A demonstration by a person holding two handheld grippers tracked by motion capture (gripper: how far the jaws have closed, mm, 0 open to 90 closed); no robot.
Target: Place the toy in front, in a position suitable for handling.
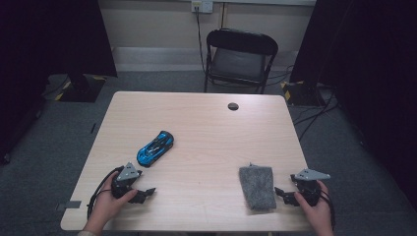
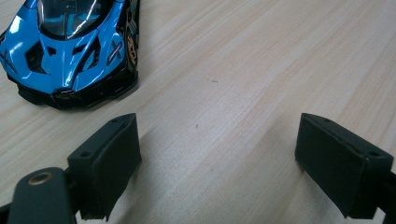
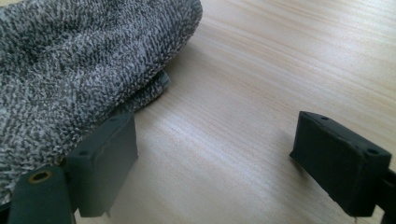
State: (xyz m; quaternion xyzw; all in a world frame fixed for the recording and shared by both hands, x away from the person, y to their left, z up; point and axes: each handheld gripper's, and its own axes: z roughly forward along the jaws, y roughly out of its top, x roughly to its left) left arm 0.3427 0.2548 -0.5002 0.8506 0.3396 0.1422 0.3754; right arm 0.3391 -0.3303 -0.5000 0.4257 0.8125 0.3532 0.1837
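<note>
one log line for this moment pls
left gripper: open, empty, near blue toy car | right gripper: open, empty, beside folded grey cloth | both low over table

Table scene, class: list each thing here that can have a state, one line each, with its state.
Toy car: on its wheels, lying diagonally, untouched.
Grey cloth: folded, flat on the table, not gripped.
Left gripper: fingers wide open, nothing between them.
Right gripper: fingers wide open, beside the cloth.
Folding chair: unfolded, unoccupied.

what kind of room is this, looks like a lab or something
Probably a recording room or lab, not a home: a bare wooden table on grey carpet, black curtains at both sides, a folding chair, and cables trailing over the floor.
</note>
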